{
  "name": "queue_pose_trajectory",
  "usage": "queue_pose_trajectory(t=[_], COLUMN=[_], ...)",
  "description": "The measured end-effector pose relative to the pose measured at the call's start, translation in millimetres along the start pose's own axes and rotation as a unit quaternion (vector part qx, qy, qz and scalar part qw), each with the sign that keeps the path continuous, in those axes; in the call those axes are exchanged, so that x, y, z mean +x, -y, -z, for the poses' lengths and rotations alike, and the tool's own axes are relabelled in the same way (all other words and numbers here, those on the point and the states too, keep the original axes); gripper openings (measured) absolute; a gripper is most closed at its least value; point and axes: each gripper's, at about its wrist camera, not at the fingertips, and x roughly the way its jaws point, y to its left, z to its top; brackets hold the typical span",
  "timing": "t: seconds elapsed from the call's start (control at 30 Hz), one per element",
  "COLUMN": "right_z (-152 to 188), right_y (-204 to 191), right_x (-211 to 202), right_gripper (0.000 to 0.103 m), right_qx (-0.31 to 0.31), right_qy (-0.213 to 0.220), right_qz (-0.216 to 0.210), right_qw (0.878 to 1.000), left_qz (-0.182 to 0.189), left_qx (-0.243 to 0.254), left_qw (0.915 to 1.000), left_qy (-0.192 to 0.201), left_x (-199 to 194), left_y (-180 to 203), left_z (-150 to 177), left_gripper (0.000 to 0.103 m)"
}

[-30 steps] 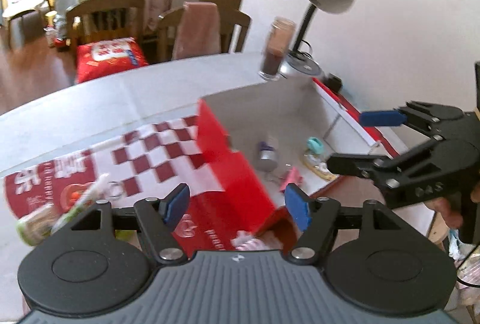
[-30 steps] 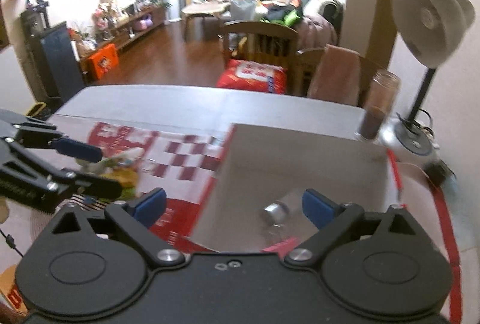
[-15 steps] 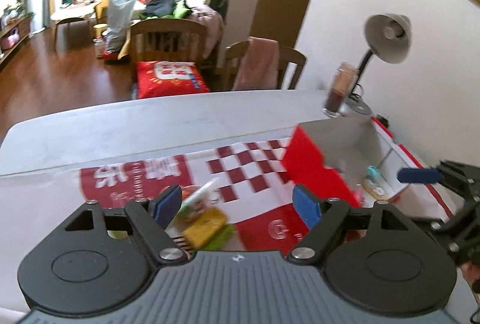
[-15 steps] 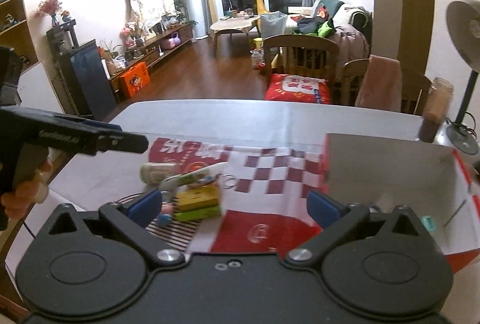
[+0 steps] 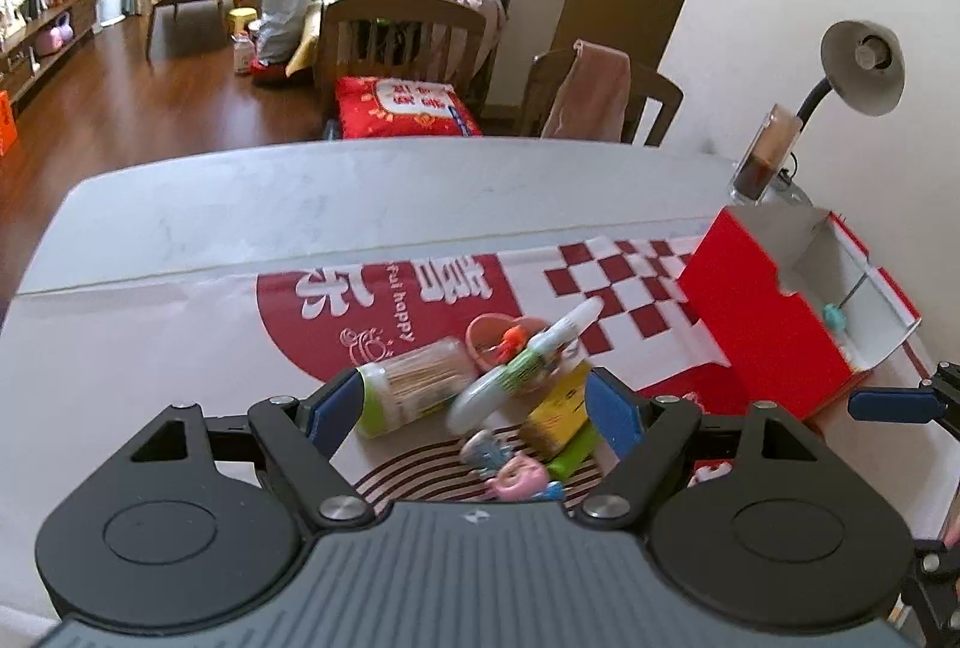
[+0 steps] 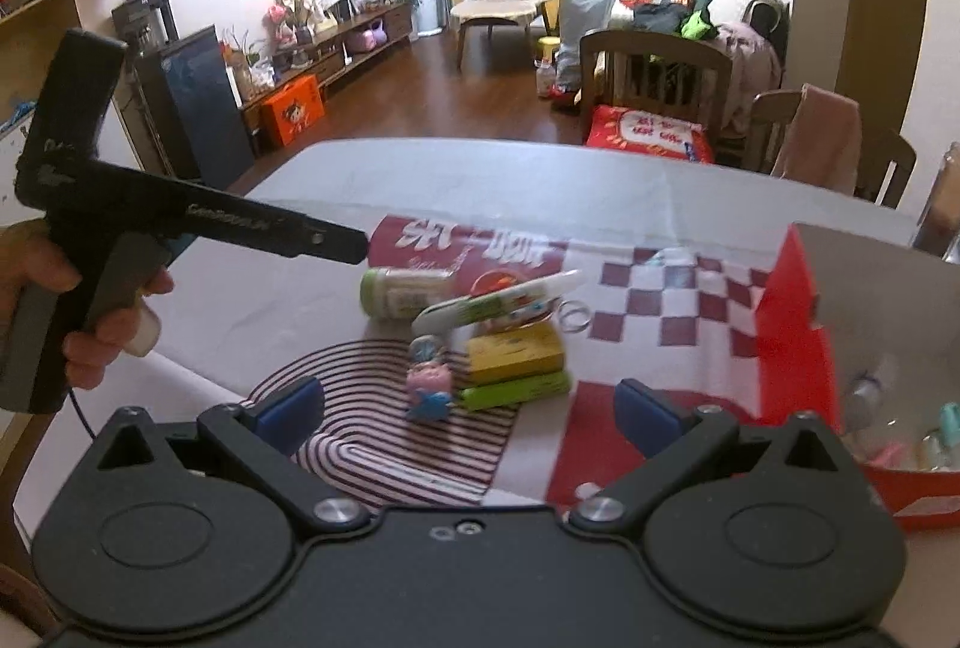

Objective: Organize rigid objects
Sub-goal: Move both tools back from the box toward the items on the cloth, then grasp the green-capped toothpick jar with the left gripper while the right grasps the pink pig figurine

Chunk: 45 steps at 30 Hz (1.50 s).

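Observation:
A pile of small objects lies on the red-and-white mat: a toothpick jar, a white-green tube, a yellow box on a green box, a pink pig figure and a pink dish. The red box stands open at the right with small items inside. My left gripper is open and empty, just above the pile. My right gripper is open and empty, near the pile's front.
A glass jar and a desk lamp stand at the table's far right corner. Chairs stand behind the table. The left gripper's body reaches in from the left in the right wrist view.
Both grippers have swung left, away from the red box and over to the pile of objects on the mat. Both stay open and empty.

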Motion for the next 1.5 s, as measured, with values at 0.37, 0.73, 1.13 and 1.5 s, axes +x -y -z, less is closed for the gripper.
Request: queue_pose_trajectory(t=[0.37,0.73,1.13,1.5], right_z=[2,2,0,0], right_y=[-23,-41,-40,-44], right_x=[47,102,145,165], right_gripper=[0.102,0.091,0.060,0.051], right_qx=[-0.001,-0.041,-0.045,-0.057], right_qy=[-0.021,-0.063,-0.092,-0.102], right_qz=[0.007,0.020,0.016,0.014], right_qw=[1.000,0.997,0.995,0.993], left_qz=[0.008,0.023,0.047,0.079], left_qx=[0.018,0.043,0.076,0.094], left_qw=[0.9997,0.9987,0.9956,0.9923], left_qy=[-0.012,-0.017,-0.025,-0.016], left_x=[50,90,120,132], left_y=[-45,-66,-65,-65], left_z=[12,19,19,12], left_gripper=[0.081,0.081,0.081,0.075])
